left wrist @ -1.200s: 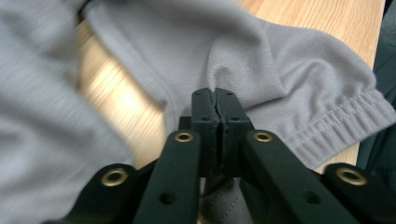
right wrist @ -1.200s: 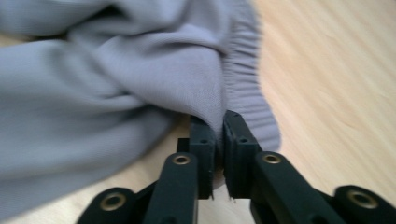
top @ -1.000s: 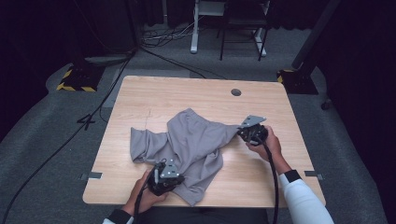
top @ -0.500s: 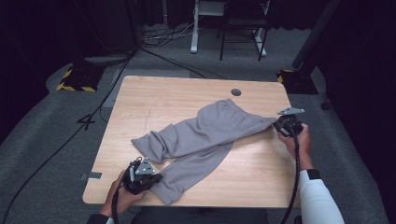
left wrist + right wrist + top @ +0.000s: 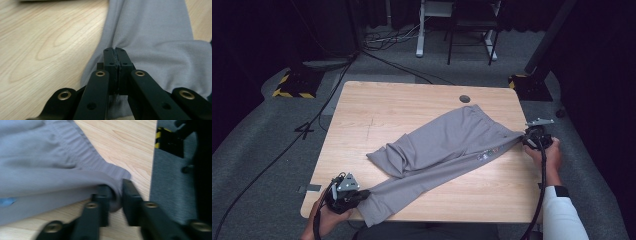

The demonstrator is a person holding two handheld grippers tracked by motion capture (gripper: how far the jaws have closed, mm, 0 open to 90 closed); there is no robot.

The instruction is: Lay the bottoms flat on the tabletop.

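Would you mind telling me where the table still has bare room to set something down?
Bare wood lies on the table between its far-left corner and the grey trousers, and along the near-right edge. The diagonal is crowded.

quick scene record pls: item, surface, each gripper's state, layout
item: grey fabric trousers, elastic waistband
surface: light wooden table
left gripper: jaws shut on a trouser leg hem at the near left edge
right gripper: jaws have just been opening; waistband corner between them, a gap showing beside the cloth
layout: trousers stretched diagonally from near left to right edge, other leg bunched mid-table
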